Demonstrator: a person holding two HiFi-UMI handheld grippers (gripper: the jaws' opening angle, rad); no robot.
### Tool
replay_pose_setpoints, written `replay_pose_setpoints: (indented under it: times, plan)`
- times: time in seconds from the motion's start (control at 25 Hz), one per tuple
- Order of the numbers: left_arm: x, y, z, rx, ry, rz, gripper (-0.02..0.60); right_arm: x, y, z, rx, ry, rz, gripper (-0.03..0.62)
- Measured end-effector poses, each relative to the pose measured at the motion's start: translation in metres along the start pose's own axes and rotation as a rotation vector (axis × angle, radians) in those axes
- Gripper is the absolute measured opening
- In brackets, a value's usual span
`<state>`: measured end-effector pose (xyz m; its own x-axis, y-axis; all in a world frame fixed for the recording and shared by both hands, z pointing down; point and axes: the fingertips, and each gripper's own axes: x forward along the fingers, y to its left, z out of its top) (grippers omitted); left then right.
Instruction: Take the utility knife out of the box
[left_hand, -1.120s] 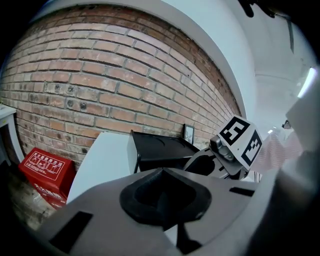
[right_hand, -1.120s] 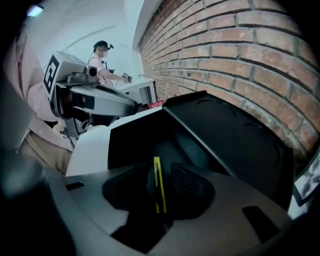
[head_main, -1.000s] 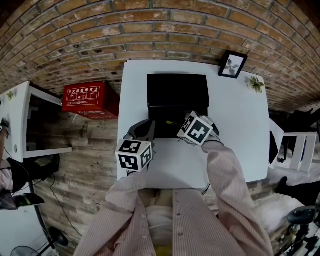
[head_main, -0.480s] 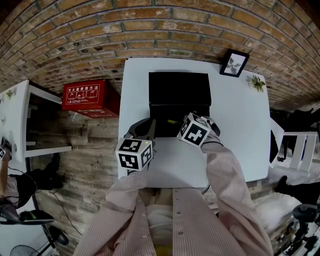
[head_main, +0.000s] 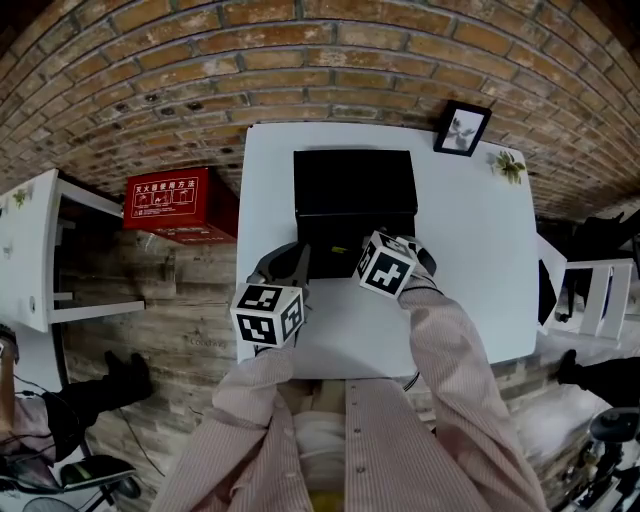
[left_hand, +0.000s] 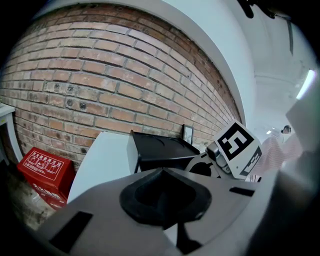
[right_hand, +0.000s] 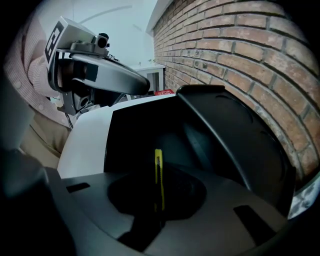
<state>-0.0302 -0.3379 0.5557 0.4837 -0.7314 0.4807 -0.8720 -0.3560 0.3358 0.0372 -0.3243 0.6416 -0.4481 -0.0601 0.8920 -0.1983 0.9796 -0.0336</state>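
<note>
A black box (head_main: 322, 236) stands open on the white table (head_main: 470, 250), its lid (head_main: 354, 180) tipped back toward the brick wall. My right gripper (head_main: 346, 253) reaches down into the box. The right gripper view has a yellow utility knife (right_hand: 158, 175) standing upright between the jaws of the right gripper (right_hand: 159, 194). The jaws have just been closing and now grip the knife. A bit of the yellow knife (head_main: 341, 250) shows in the head view. My left gripper (head_main: 299, 256) rests at the box's near left corner, shut and empty. In its own view the left gripper (left_hand: 163, 196) faces the box (left_hand: 160, 152).
A small picture frame (head_main: 464, 128) and a little plant (head_main: 511, 166) sit at the table's far right corner. On the floor to the left is a red case (head_main: 180, 203), beside a white shelf (head_main: 40, 250). A white chair (head_main: 600, 290) stands at the right.
The right gripper's marker cube has rolled a little and shifted slightly toward the left inside the box. The left gripper has stayed where it was.
</note>
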Motion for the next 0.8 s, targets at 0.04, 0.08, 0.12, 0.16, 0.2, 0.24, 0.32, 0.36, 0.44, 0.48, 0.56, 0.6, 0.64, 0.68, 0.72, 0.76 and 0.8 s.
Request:
replay_pose_setpoints:
  times: [0.04, 0.08, 0.12, 0.16, 0.2, 0.24, 0.32, 0.36, 0.44, 0.48, 0.56, 0.6, 0.64, 0.68, 0.72, 0.76, 0.8]
  plan:
    - [-0.001, 0.0, 0.001, 0.002, -0.003, -0.001, -0.008, -0.001, -0.001, 0.001, 0.001, -0.004, -0.007, 0.054]
    - [-0.002, 0.0, 0.001, 0.003, -0.008, -0.002, -0.008, -0.002, -0.002, 0.002, 0.003, -0.012, -0.017, 0.053]
    - [-0.003, 0.001, 0.002, 0.005, -0.014, -0.002, -0.008, -0.004, -0.004, 0.004, 0.009, -0.026, -0.028, 0.053]
    - [-0.004, 0.001, 0.003, 0.006, -0.02, -0.003, -0.008, -0.007, -0.005, 0.006, 0.018, -0.043, -0.038, 0.052]
    - [-0.006, 0.001, 0.004, 0.009, -0.025, -0.004, -0.008, -0.01, -0.006, 0.008, 0.025, -0.06, -0.05, 0.052]
    - [-0.008, 0.001, 0.005, 0.013, -0.031, -0.003, -0.008, -0.013, -0.007, 0.011, 0.028, -0.075, -0.066, 0.052]
    - [-0.012, 0.001, 0.007, 0.022, -0.05, 0.0, -0.008, -0.021, -0.009, 0.016, 0.033, -0.107, -0.098, 0.052]
    - [-0.014, 0.001, 0.009, 0.026, -0.063, 0.001, -0.008, -0.025, -0.01, 0.019, 0.042, -0.127, -0.114, 0.052]
    - [-0.018, -0.001, 0.012, 0.037, -0.084, -0.001, -0.008, -0.034, -0.012, 0.025, 0.064, -0.174, -0.143, 0.052]
    - [-0.02, -0.003, 0.014, 0.042, -0.093, -0.003, -0.008, -0.039, -0.011, 0.028, 0.073, -0.196, -0.158, 0.052]
    - [-0.024, -0.007, 0.016, 0.05, -0.109, -0.009, -0.008, -0.048, -0.009, 0.033, 0.084, -0.234, -0.185, 0.052]
    - [-0.026, -0.008, 0.017, 0.055, -0.117, -0.012, -0.008, -0.052, -0.008, 0.035, 0.088, -0.254, -0.199, 0.052]
    - [-0.028, -0.009, 0.019, 0.06, -0.124, -0.013, -0.008, -0.057, -0.007, 0.037, 0.091, -0.275, -0.214, 0.052]
    - [-0.03, -0.01, 0.02, 0.064, -0.132, -0.014, -0.008, -0.061, -0.007, 0.039, 0.095, -0.297, -0.229, 0.052]
    - [-0.032, -0.01, 0.022, 0.068, -0.14, -0.013, -0.008, -0.065, -0.006, 0.041, 0.101, -0.318, -0.244, 0.052]
    - [-0.035, -0.011, 0.023, 0.073, -0.148, -0.012, -0.008, -0.069, -0.004, 0.042, 0.11, -0.339, -0.257, 0.052]
    - [-0.038, -0.012, 0.024, 0.076, -0.157, -0.011, -0.008, -0.072, -0.003, 0.042, 0.121, -0.361, -0.268, 0.052]
